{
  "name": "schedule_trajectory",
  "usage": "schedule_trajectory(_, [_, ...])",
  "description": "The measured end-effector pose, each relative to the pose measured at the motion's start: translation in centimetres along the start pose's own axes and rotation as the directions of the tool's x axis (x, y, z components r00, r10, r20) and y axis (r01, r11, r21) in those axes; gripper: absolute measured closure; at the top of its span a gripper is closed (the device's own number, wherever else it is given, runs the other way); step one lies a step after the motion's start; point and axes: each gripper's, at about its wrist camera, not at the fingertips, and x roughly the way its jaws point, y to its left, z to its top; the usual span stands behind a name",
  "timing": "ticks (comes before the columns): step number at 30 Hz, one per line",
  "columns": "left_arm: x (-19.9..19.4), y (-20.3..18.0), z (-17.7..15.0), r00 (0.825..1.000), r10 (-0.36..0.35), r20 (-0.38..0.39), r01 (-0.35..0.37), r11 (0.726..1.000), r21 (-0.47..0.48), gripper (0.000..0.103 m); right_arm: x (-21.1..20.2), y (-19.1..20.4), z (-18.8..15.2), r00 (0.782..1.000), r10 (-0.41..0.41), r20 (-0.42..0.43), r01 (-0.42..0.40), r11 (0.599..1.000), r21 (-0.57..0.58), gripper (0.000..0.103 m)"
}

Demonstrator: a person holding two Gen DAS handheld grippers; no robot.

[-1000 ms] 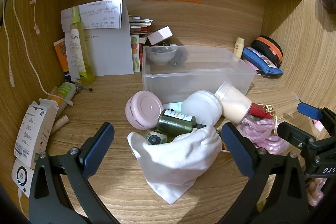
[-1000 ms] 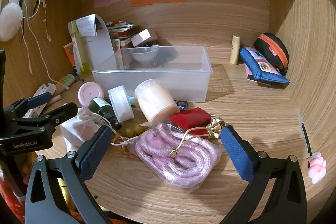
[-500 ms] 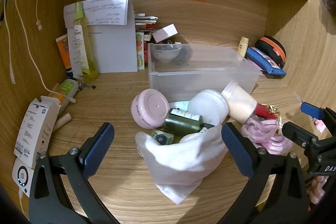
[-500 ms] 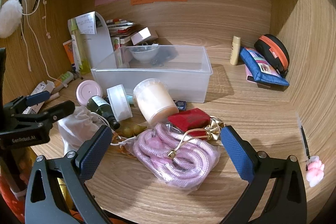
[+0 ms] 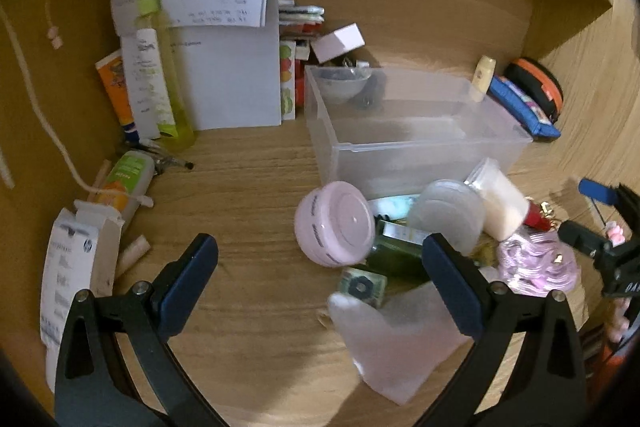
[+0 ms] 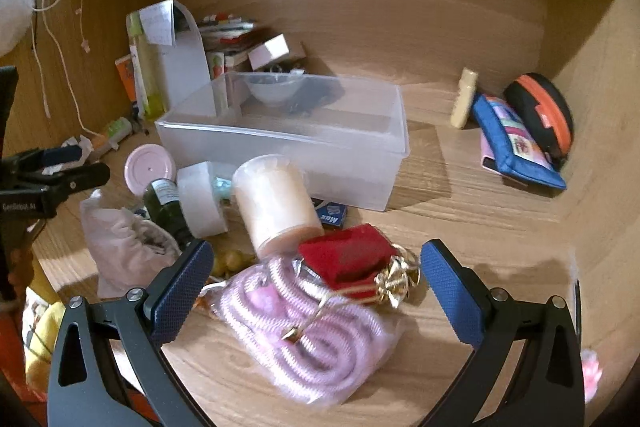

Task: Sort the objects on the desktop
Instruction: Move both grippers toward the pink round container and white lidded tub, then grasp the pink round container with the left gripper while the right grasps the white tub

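Observation:
A heap of small items lies on the wooden desk in front of a clear plastic bin (image 5: 416, 143) (image 6: 288, 143). In it are a pink round jar (image 5: 334, 223) (image 6: 149, 167), a green bottle (image 5: 396, 251) (image 6: 164, 207), a white cloth pouch (image 5: 396, 339) (image 6: 124, 243), a cream jar (image 6: 276, 203) (image 5: 500, 203), a red box (image 6: 348, 259) and a bagged pink rope (image 6: 312, 327) (image 5: 540, 263). My left gripper (image 5: 320, 283) is open, with the pink jar and pouch just ahead of its right finger. My right gripper (image 6: 312, 291) is open over the pink rope.
A white folded paper stand (image 5: 228, 67), a yellow-green bottle (image 5: 160, 75) and small boxes stand at the back left. A blue pouch (image 6: 516, 143) and an orange-black case (image 6: 540, 111) lie at the back right. A torn white carton (image 5: 76, 275) lies at the left.
My left gripper has swung left, so the heap has slid to the right in its view. My right gripper has moved closer to the pink rope.

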Motion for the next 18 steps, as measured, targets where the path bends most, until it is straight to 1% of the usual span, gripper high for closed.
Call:
schedule_trajectory(5, [2.5,0.6,1.0,0.995,-0.051,-0.085,0.052,0.999,0.011,0.0,2.2,-1.2,1.5,0.994,0.083,-0.067,-0.083,0.997,0.01,0.0])
schedule_trajectory(6, [3.1,0.8,1.2,0.993,-0.05,-0.103,0.051,0.999,0.01,0.0,2.7,-1.4,1.7,0.992,0.095,-0.083,-0.094,0.995,0.015,0.0])
schedule_trajectory(8, [4.0,1.1,1.5,0.991,-0.051,-0.125,0.053,0.999,0.007,0.0,3.7,-1.7,2.2,0.985,0.125,-0.118,-0.124,0.992,0.013,0.001])
schedule_trajectory(11, [5.3,1.4,1.9,0.984,-0.09,-0.155,0.09,0.996,-0.005,0.0,5.2,-1.4,2.6,0.974,0.156,-0.167,-0.158,0.987,-0.003,0.003])
schedule_trajectory(13, [6.0,1.4,2.1,0.979,-0.103,-0.174,0.105,0.995,0.001,0.0,6.0,-1.0,2.9,0.965,0.177,-0.195,-0.187,0.982,-0.03,0.006])
schedule_trajectory(15, [6.9,1.4,2.4,0.976,-0.103,-0.193,0.105,0.995,-0.002,0.0,6.9,-0.5,3.1,0.96,0.175,-0.22,-0.192,0.979,-0.061,0.012])
schedule_trajectory(18, [7.9,1.8,2.6,0.966,-0.138,-0.22,0.134,0.99,-0.033,0.0,8.1,0.1,3.5,0.948,0.189,-0.256,-0.219,0.971,-0.092,0.018])
